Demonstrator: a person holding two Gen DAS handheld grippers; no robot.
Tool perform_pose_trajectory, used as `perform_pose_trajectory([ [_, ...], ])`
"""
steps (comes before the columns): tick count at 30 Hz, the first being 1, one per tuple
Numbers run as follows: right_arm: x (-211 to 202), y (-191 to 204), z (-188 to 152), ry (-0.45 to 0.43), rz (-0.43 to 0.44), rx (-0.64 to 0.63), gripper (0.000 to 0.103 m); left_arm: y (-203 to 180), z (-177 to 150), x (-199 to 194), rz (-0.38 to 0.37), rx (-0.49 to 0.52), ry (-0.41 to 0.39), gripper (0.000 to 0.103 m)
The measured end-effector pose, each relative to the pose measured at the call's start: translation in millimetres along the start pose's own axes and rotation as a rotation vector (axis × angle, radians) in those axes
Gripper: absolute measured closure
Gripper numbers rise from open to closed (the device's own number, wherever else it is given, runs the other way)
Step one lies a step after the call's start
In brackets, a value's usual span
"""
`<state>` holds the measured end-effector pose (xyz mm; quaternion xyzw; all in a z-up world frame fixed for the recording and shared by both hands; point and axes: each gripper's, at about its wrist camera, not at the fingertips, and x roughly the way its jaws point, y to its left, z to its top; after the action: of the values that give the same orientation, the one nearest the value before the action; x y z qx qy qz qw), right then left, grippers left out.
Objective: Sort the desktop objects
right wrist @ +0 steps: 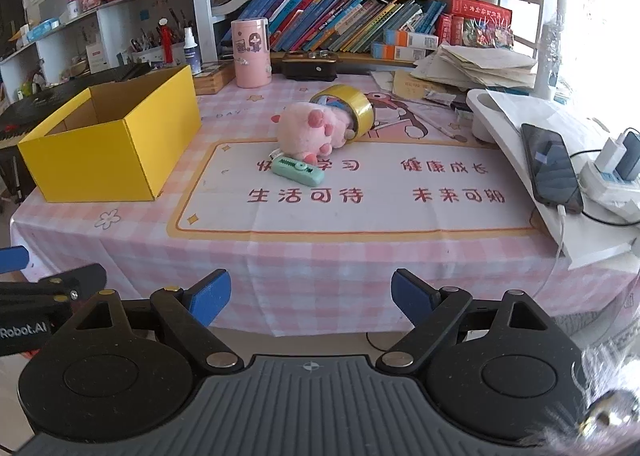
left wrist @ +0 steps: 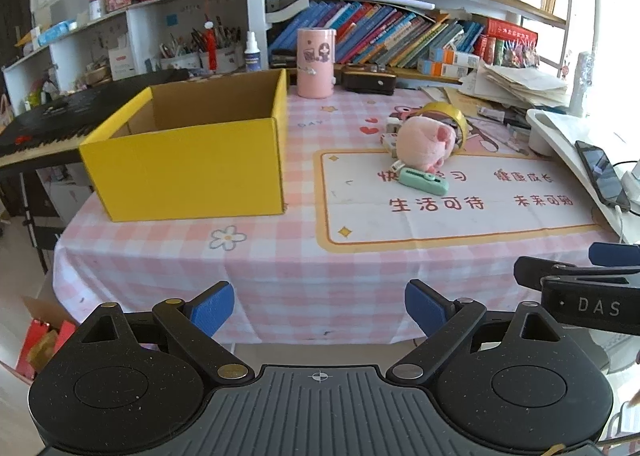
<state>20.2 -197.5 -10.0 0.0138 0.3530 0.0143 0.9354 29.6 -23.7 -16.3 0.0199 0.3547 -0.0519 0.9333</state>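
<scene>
Both the left gripper (left wrist: 319, 310) and the right gripper (right wrist: 311, 296) hang off the near edge of the bench (right wrist: 320, 256), jaws spread wide with nothing between them. The pink plush toy (right wrist: 310, 132), the yellow tape roll (right wrist: 354, 106) leaning on it and the green stapler-like tool (right wrist: 298, 172) touching its near side cluster mid-bench; the yellow box (right wrist: 104, 160) stands open-topped at the left edge. Probably best to take the green tool first, since it lies nearest and lifting it should not disturb the tape.

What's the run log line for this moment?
stage: approach | left tongs: open, empty | right tongs: open, empty | yellow box: empty
</scene>
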Motion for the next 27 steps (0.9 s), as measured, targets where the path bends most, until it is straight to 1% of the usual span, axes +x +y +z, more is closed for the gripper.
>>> perform_pose_trajectory([
  [9,31,-29,25,0.017,0.016,0.002,0.015,-27,21,35,-0.007,-0.020,0.032,0.010],
  [14,54,-53,44,0.029,0.024,0.005,0.015,-44,33,64,-0.033,-0.064,0.078,0.010],
  [20,76,-80,63,0.033,0.045,-0.002,0.015,-72,49,90,-0.037,-0.036,0.068,0.010],
  [24,90,-92,77,0.023,0.049,0.003,0.014,-83,60,114,-0.074,-0.046,0.081,0.010],
  [27,98,-98,84,0.007,0.041,-0.009,0.013,-94,67,134,-0.087,-0.012,0.073,0.010],
])
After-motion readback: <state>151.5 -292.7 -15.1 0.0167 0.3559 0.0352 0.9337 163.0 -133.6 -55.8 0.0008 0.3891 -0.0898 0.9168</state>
